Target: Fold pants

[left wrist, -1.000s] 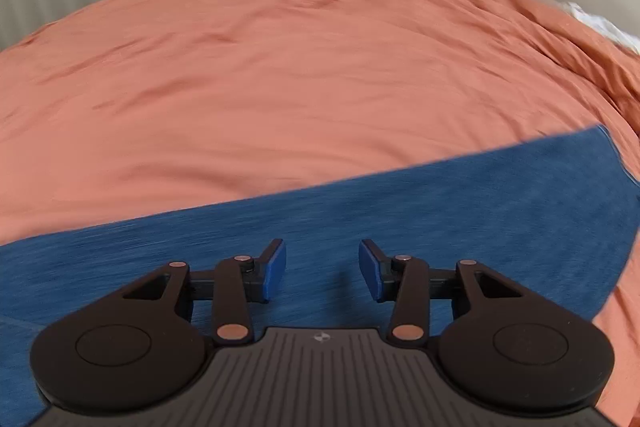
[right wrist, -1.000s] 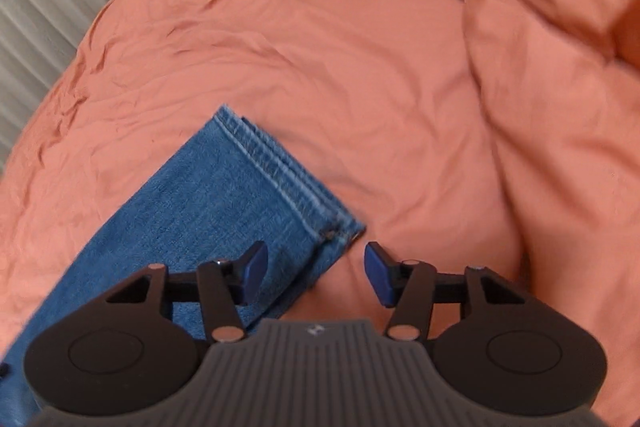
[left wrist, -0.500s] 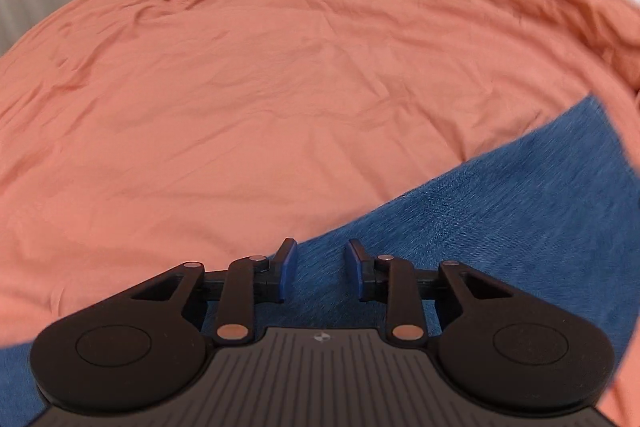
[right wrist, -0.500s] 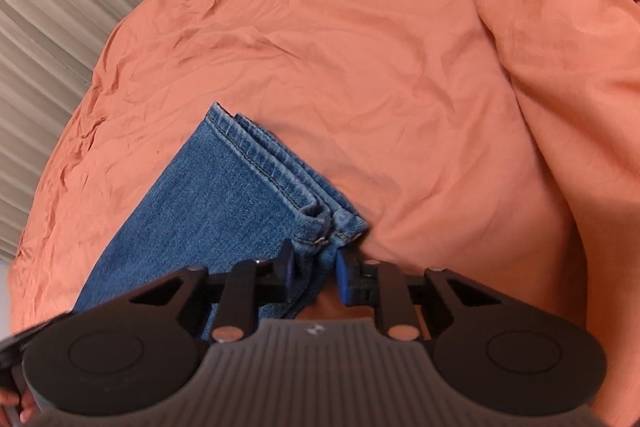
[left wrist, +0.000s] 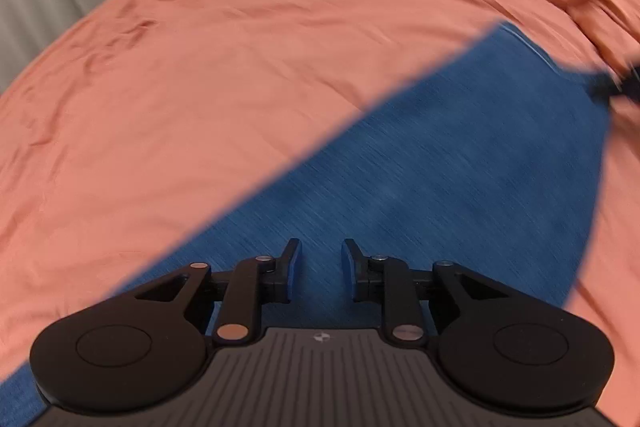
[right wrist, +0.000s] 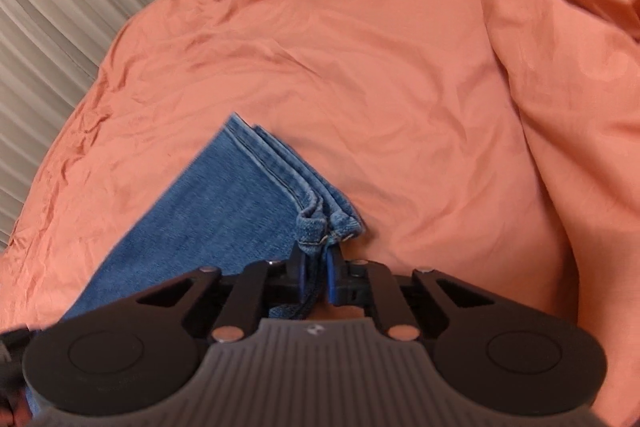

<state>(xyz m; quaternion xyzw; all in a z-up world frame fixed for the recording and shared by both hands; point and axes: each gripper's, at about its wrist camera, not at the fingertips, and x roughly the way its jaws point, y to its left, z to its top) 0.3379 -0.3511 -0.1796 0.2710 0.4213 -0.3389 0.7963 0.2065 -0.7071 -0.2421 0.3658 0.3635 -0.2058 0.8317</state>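
Pants [right wrist: 208,227] hem seemingly between right fingers [right wrist: 299,273]

both wrist views look steeply down, close, sharing the jeans [left wrist: 460,167].

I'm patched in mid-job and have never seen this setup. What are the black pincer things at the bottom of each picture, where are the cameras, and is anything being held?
Each picture comes from a camera mounted on a hand-held gripper, looking forward along its two blue-padded fingers. A person carries one in each hand; there is no robot arm. Blue jeans lie on an orange bedspread. In the right wrist view, the right gripper is shut on the jeans at the corner of the stacked leg hems. In the left wrist view, the left gripper sits over the denim further along; its jaws have just been closing, but a gap remains and nothing is pinched yet.
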